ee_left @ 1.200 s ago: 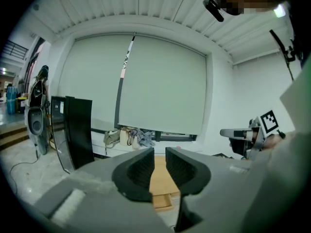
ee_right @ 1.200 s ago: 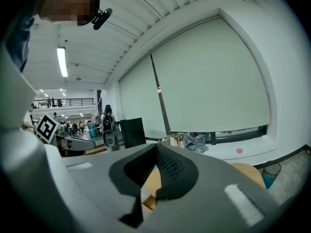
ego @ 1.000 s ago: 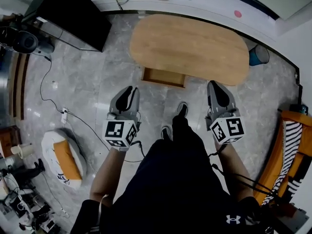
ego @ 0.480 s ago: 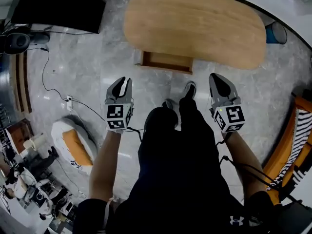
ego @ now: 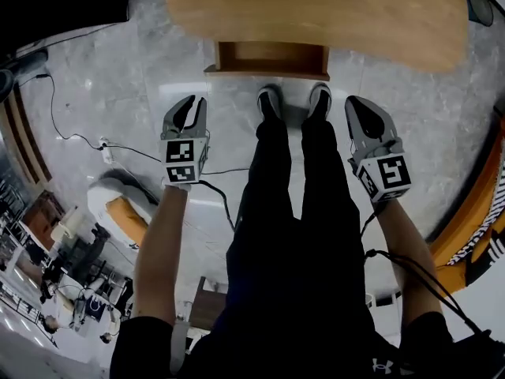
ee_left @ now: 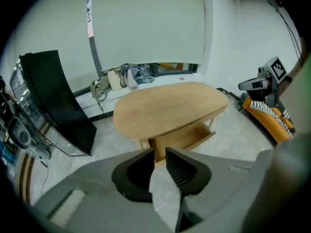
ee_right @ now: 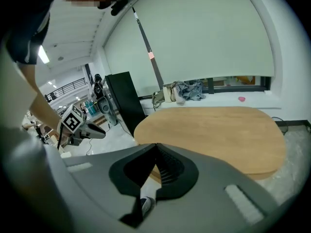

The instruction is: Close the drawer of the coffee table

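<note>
The oval wooden coffee table [ego: 316, 10] fills the top of the head view. Its drawer [ego: 268, 58] stands pulled out toward me, just beyond my shoes [ego: 270, 101]. My left gripper [ego: 189, 105] hangs over the floor to the left of the drawer, apart from it; its jaws stand slightly apart with nothing between them. In the left gripper view the left gripper [ee_left: 159, 152] points at the table [ee_left: 165, 108] and the open drawer [ee_left: 187, 137]. My right gripper [ego: 359, 107] is to the drawer's right, shut and empty. The right gripper [ee_right: 156, 147] faces the tabletop [ee_right: 218, 130].
A black panel [ee_left: 53, 101] leans at the left. A cable [ego: 79, 140] and a white-and-orange object [ego: 118, 212] lie on the marble floor at the left. An orange striped seat [ego: 473, 212] stands at the right. Bags and clothes [ee_left: 121, 79] sit on the far sill.
Both grippers have sunk toward the floor and tilted further down. I have stepped up to the table, so the drawer is now just past my shoes.
</note>
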### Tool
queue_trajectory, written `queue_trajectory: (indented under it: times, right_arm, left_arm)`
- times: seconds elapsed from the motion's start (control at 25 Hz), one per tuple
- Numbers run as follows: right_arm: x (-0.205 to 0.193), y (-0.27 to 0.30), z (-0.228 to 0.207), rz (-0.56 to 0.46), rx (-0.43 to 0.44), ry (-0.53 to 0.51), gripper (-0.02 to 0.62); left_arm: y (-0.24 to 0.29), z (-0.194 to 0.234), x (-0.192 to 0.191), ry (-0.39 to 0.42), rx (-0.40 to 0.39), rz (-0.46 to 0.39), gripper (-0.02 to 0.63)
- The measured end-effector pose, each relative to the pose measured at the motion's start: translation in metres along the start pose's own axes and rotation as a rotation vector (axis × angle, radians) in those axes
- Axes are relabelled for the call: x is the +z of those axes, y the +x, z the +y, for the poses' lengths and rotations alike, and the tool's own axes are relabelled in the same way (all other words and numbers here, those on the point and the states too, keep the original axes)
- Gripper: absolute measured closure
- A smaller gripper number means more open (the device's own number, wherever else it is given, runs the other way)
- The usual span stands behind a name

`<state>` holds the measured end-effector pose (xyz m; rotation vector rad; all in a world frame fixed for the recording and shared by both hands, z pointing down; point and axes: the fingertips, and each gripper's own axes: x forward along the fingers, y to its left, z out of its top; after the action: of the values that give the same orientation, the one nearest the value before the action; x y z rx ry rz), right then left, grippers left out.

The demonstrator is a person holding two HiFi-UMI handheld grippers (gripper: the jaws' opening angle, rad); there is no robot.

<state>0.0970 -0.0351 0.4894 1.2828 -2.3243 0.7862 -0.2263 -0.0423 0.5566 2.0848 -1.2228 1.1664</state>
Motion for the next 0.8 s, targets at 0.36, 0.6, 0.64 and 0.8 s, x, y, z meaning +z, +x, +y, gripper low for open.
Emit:
queue_trajectory:
  times: [0.36, 0.6, 0.64, 0.8]
  right_arm:
    - [-0.092, 0.054, -0.029, 0.144, 0.014, -0.077, 0.558]
    - [-0.135, 0.072, -0.049, 0.195, 0.017, -0.106, 0.532]
    - [-0.145, 0.076, -0.05, 0.205, 0.021, -0.106, 0.531]
    - [-0.174, 0.09, -0.058, 0.236, 0.016, -0.089, 0.514]
  left_arm:
    - [0.064, 0.012, -0.07, 0.073, -0.055, 0.113, 0.523]
    - [0.097, 0.015, -0.101, 0.077, -0.046, 0.166, 0.506]
    - [0.102, 0.015, -0.107, 0.078, -0.044, 0.175, 0.506]
    - [0.124, 0.025, -0.121, 0.091, -0.032, 0.208, 0.492]
